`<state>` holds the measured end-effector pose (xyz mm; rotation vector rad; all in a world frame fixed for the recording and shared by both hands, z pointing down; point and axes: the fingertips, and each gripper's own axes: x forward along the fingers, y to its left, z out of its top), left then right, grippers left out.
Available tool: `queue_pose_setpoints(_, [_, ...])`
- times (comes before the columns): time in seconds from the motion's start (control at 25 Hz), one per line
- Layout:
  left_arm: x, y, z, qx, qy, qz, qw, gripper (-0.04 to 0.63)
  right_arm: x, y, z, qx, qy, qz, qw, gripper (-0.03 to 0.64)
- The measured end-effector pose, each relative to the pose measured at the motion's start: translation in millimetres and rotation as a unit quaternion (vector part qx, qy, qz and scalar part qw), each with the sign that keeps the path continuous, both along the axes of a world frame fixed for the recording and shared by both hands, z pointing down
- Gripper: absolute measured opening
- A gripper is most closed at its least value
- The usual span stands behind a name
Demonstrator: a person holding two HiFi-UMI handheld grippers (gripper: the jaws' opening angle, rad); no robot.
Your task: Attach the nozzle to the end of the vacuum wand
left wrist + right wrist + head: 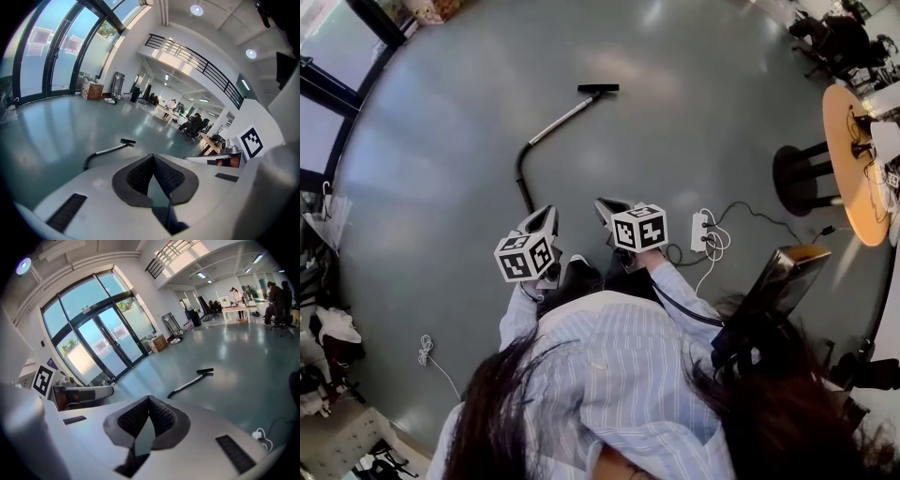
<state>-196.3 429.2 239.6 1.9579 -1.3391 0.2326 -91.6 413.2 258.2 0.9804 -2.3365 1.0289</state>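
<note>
A slim, shiny metal vacuum wand [564, 117] with a curved black hose end is seen lying on the smooth, glossy grey floor [441, 187], with a flat black nozzle [598, 88] at its far tip; whether the two are joined is too small to be told. The left tongs [549, 212] and the right tongs [602, 202], their dimpled black pads pressed together on nothing, are held side by side, well short of the wand's near end, and the hands behind them are largely hidden by the marker cubes [525, 256]
</note>
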Motion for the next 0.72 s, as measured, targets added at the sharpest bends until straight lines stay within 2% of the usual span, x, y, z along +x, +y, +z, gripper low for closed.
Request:
queue_pose_setpoints(0.12, [-8.7,-5.0,-1.1,0.01,0.005,0.01,0.9999,0.006,-6.6,6.4,-1.7,0.005,0.003,0.012,1.0,0.006])
queue_pose_setpoints(0.4, [3.5,-11.1,-7.6,0.023,0.004,0.033,0.9992,0.006,3.1,8.4,-7.0,0.007,0.009,0.029,1.0,0.006])
queue_pose_setpoints(0.72, [-2.6,-8.4,-6.2,0.024,0.009,0.032,0.9992,0.006,-4.4,8.3,-6.6,0.012,0.016,0.025,0.999,0.006])
